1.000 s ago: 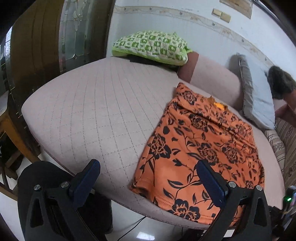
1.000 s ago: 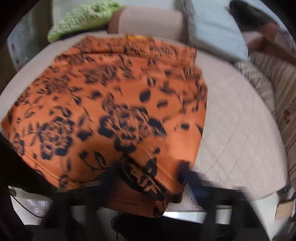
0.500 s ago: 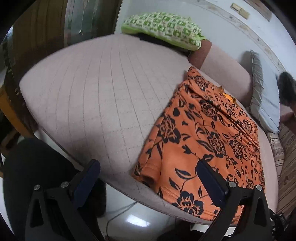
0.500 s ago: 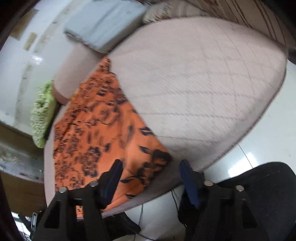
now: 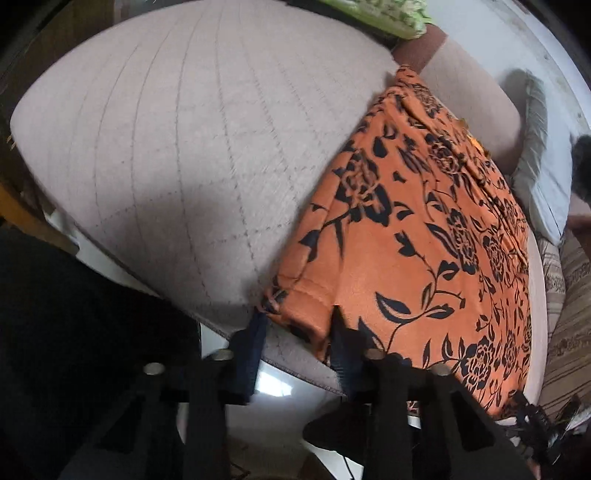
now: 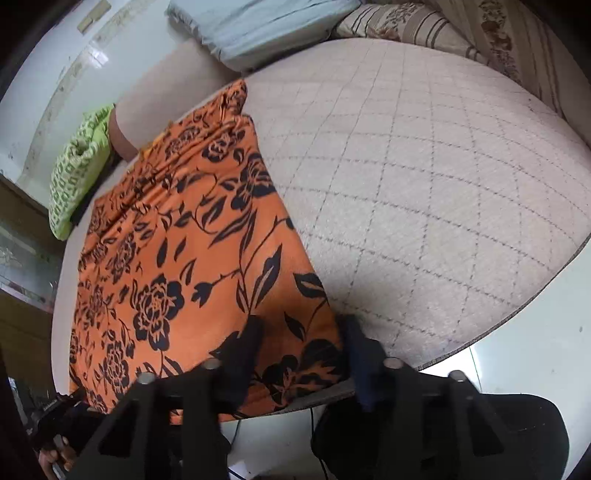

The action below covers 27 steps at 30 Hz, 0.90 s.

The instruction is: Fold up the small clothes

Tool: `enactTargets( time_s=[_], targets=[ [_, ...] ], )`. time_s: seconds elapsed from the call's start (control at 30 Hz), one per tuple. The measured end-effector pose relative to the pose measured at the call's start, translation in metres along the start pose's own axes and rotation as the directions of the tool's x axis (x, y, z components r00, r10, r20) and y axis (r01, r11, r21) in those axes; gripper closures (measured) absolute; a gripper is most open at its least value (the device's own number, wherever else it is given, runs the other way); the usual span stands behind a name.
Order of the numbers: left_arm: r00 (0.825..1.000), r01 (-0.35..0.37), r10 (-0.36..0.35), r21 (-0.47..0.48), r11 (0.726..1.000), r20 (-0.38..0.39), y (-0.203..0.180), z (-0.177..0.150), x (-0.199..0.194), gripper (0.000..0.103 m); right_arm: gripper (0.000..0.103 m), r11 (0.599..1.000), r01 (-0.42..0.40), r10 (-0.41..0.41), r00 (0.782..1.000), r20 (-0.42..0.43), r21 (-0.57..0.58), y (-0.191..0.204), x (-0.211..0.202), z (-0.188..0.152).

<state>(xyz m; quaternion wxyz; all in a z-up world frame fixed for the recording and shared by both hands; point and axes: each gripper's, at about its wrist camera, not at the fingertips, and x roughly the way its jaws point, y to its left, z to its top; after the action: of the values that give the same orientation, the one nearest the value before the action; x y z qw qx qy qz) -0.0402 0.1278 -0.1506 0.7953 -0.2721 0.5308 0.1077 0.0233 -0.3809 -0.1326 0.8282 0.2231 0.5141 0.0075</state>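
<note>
An orange garment with black flowers point(image 5: 413, 236) lies flat on a pinkish quilted cushion point(image 5: 177, 147). It also shows in the right wrist view point(image 6: 177, 258). My left gripper point(image 5: 297, 317) is open, with its two dark fingers on either side of the garment's near left corner at the cushion's front edge. My right gripper point(image 6: 301, 328) is open, its fingers on either side of the garment's near right corner. Neither grips the cloth firmly that I can see.
A green patterned pillow point(image 6: 77, 173) lies at the back left, and a grey pillow point(image 6: 251, 26) and a striped cushion point(image 6: 491, 40) at the back right. The white floor point(image 6: 528, 321) lies below the cushion's front edge. A black chair seat point(image 6: 480, 435) is close below.
My left gripper moved forward and right to the garment's near left corner and its fingers narrowed. My right gripper let go of the lifted fold, swung right, then closed in on the near right corner.
</note>
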Motion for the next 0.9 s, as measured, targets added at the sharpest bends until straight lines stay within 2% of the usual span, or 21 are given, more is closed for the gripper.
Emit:
enactTargets(
  time_s=[0.1,0.13,0.17,0.2,0.23,0.27,0.37,0.43,0.53,0.67,0.8,0.9],
  targets=[
    [1.000,0.002,-0.003,0.022,1.000,0.028,-0.005,-0.001,-0.004,0.096,0.067,1.000,-0.005,0.004,1.000,-0.013,-0.007,0.002,0.002,-0.003],
    [0.999,0.011,-0.012,0.023,1.000,0.036,-0.005,-0.002,-0.006,0.097,0.072,1.000,-0.021,0.021,0.999,-0.028,-0.007,0.002,0.005,-0.002],
    [0.998,0.021,-0.022,0.021,1.000,0.052,-0.005,-0.001,-0.011,0.097,0.082,0.999,-0.035,0.035,0.999,-0.037,-0.008,0.001,0.003,-0.003],
    [0.997,0.037,-0.038,0.022,0.999,0.074,-0.004,0.001,-0.018,0.098,0.089,0.998,-0.057,0.057,0.997,-0.050,-0.009,0.001,0.002,-0.002],
    [0.992,0.061,-0.064,0.030,0.998,0.108,-0.005,0.003,-0.029,0.098,0.092,0.997,-0.074,0.073,0.996,-0.057,-0.004,0.000,0.000,-0.002],
    [0.985,0.081,-0.087,0.050,0.995,0.150,-0.008,0.003,-0.041,0.098,0.095,0.992,-0.124,0.125,0.990,-0.063,0.020,-0.004,-0.005,0.000],
    [0.968,0.076,-0.100,0.110,0.991,0.229,-0.017,0.004,-0.059,0.098,0.095,0.971,-0.228,0.231,0.973,-0.028,0.070,-0.016,-0.026,0.006],
    [0.971,0.070,-0.094,0.113,0.991,0.219,-0.017,0.007,-0.055,0.098,0.095,0.959,-0.265,0.267,0.964,-0.009,0.097,-0.024,-0.032,0.011],
    [0.981,0.071,-0.085,0.084,0.994,0.172,-0.017,0.014,-0.043,0.098,0.095,0.951,-0.280,0.286,0.958,-0.034,0.130,-0.032,-0.024,0.012],
    [0.977,0.079,-0.099,0.109,0.991,0.187,-0.023,0.020,-0.055,0.098,0.095,0.934,-0.318,0.330,0.943,-0.052,0.162,-0.033,-0.017,0.009],
    [0.955,0.104,-0.140,0.148,0.983,0.260,-0.041,0.050,-0.083,0.099,0.095,0.900,-0.401,0.408,0.913,-0.006,0.168,-0.024,-0.028,0.038],
    [0.934,0.143,-0.189,0.169,0.975,0.303,-0.066,0.098,-0.096,0.099,0.095,0.877,-0.462,0.462,0.886,0.036,0.134,-0.008,-0.041,0.078]
  ],
)
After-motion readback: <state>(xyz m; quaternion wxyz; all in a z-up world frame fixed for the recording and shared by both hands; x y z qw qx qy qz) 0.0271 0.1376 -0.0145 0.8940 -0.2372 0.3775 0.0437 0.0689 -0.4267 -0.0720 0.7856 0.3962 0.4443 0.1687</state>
